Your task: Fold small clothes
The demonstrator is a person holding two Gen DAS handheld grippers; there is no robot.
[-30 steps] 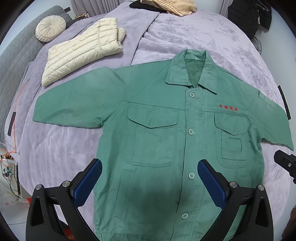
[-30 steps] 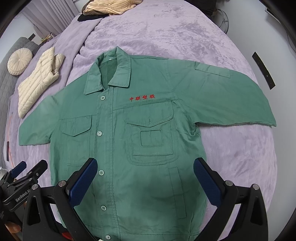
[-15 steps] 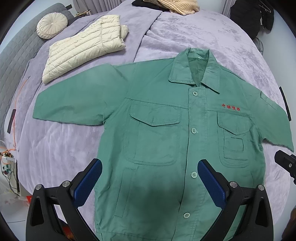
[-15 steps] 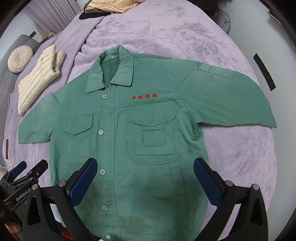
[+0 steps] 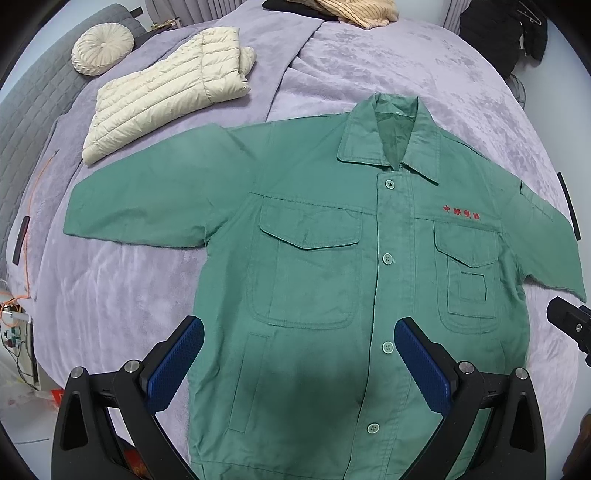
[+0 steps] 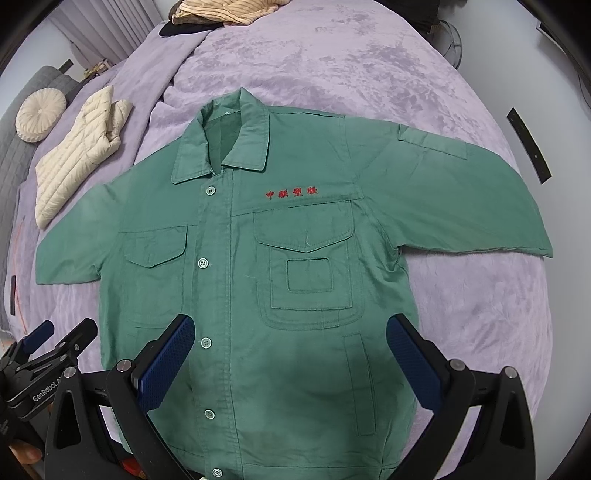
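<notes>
The green jacket [image 5: 332, 266] lies flat and face up on the purple bedspread [image 5: 388, 66], buttoned down the front, with both sleeves spread out to the left and to the right. Its collar points to the far side and its hem is at the near edge of the bed, just under your grippers. Red embroidered characters [image 6: 291, 192] sit above the chest pocket on the right side of the scene.

Your left gripper [image 5: 299, 354] hovers above the lower part of the jacket, with its jaws wide apart and nothing between the blue pads [image 5: 173, 363]. Your right gripper [image 6: 290, 356] hovers also over the lower front, more to the right, jaws wide as well and holding nothing. In the right wrist view, the left gripper shows at the near left corner.

Farther away, on the left, a cream quilted jacket [image 5: 166, 92] lies folded on the bedspread, apart from the green one. Beyond it a round cream cushion [image 5: 101, 48] rests at the grey headboard [image 5: 26, 110]. At the far end of the bed lies a beige knitted garment [image 6: 225, 9].
</notes>
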